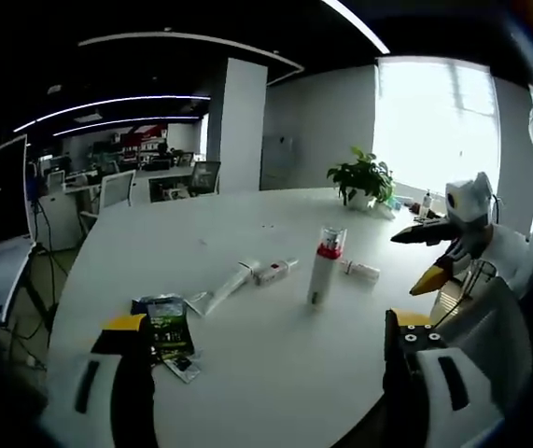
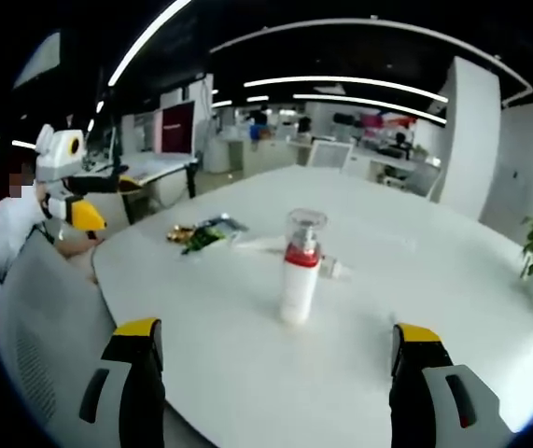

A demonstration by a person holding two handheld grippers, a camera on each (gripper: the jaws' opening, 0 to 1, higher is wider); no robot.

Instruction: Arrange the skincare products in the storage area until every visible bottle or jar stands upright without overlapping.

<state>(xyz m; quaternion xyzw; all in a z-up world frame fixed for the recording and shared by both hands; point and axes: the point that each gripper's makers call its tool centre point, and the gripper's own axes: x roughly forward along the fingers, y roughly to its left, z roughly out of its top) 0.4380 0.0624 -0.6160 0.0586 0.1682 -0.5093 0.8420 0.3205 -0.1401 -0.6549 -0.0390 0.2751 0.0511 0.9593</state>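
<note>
A white pump bottle [image 1: 324, 269] with a red collar and clear cap stands upright mid-table, also central in the right gripper view as the pump bottle [image 2: 299, 271]. Left of it lie a long white tube [image 1: 224, 287] and a short red-banded tube [image 1: 273, 272]; another small tube [image 1: 359, 271] lies to its right. Green and black sachets [image 1: 165, 327] lie near my left gripper [image 1: 271, 373], which is open and holds nothing. My right gripper [image 2: 280, 373] is open too, short of the bottle. The sachets [image 2: 201, 233] and a flat tube [image 2: 261, 245] lie beyond the bottle.
The round white table [image 1: 275, 373] has a potted plant [image 1: 362, 177] at its far edge. A grey mesh chair [image 2: 42, 317] stands by the near rim. The right gripper [image 1: 406, 264] reaches in from the right of the left gripper view. Desks and monitors fill the office behind.
</note>
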